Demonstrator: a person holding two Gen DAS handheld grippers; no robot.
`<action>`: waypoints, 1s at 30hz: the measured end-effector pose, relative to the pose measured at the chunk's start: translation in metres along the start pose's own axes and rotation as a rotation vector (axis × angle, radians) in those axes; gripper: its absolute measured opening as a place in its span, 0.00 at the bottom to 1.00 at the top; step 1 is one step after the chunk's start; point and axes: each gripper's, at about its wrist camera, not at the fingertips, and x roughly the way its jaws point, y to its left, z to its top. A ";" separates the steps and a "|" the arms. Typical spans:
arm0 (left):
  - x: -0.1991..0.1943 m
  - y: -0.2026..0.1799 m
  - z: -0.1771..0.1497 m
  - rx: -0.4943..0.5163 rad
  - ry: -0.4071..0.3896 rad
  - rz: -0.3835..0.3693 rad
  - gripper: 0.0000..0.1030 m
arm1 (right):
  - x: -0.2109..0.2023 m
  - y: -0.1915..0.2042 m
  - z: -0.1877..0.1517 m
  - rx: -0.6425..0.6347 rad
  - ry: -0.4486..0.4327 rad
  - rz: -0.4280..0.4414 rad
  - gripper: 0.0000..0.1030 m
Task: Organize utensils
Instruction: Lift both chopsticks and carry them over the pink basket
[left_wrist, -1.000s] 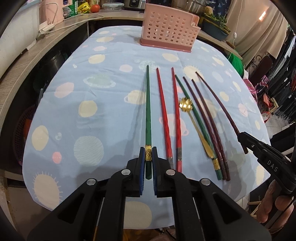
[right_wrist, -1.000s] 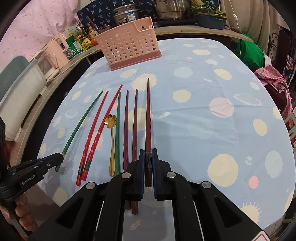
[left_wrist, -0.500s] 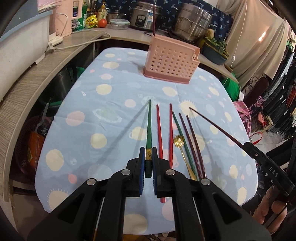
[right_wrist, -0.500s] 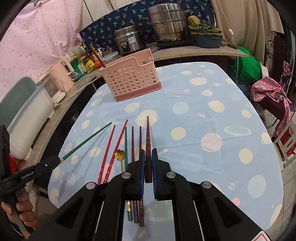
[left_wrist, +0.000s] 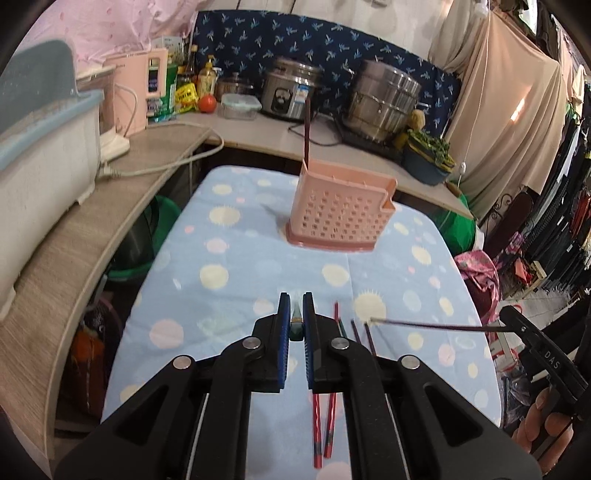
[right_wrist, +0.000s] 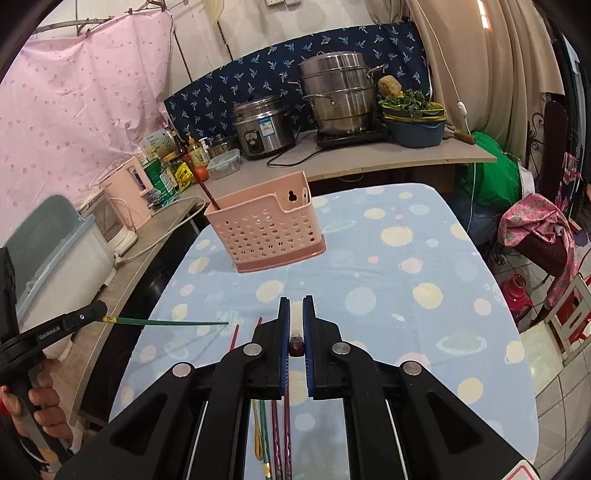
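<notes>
- Left hand-held gripper (left_wrist: 294, 325), clamped on a green chopstick (right_wrist: 166, 322), has lifted it off the bench (left_wrist: 229, 280) since 1 second ago.
- Right hand-held gripper (right_wrist: 294, 332), marked "DAS", likewise raised its dark red chopstick (left_wrist: 424, 325).
- Left one reads "GenRobot.AI".
- Pink basket (left_wrist: 341, 210) stands beyond.

left claw (left_wrist: 294, 325) gripping green chopstick (left_wrist: 295, 320) (end-on), pink basket (left_wrist: 340, 210)

Counter along the back: rice cooker (right_wrist: 260, 123), stacked steel steamer pot (right_wrist: 338, 94) on the stove, blue basin of greens (right_wrist: 415, 127) at the right end. Pink kettle (left_wrist: 135, 94) at the left corner, tomato (left_wrist: 207, 103) beside a lidded container (left_wrist: 238, 106).
</notes>
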 end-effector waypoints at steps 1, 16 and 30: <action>0.000 0.000 0.007 -0.003 -0.009 0.002 0.06 | 0.001 0.000 0.005 0.001 -0.008 -0.002 0.07; -0.002 -0.019 0.123 0.012 -0.184 -0.024 0.06 | 0.020 -0.001 0.104 0.056 -0.161 0.052 0.07; 0.009 -0.052 0.237 0.019 -0.400 -0.046 0.06 | 0.041 0.034 0.239 0.062 -0.406 0.121 0.07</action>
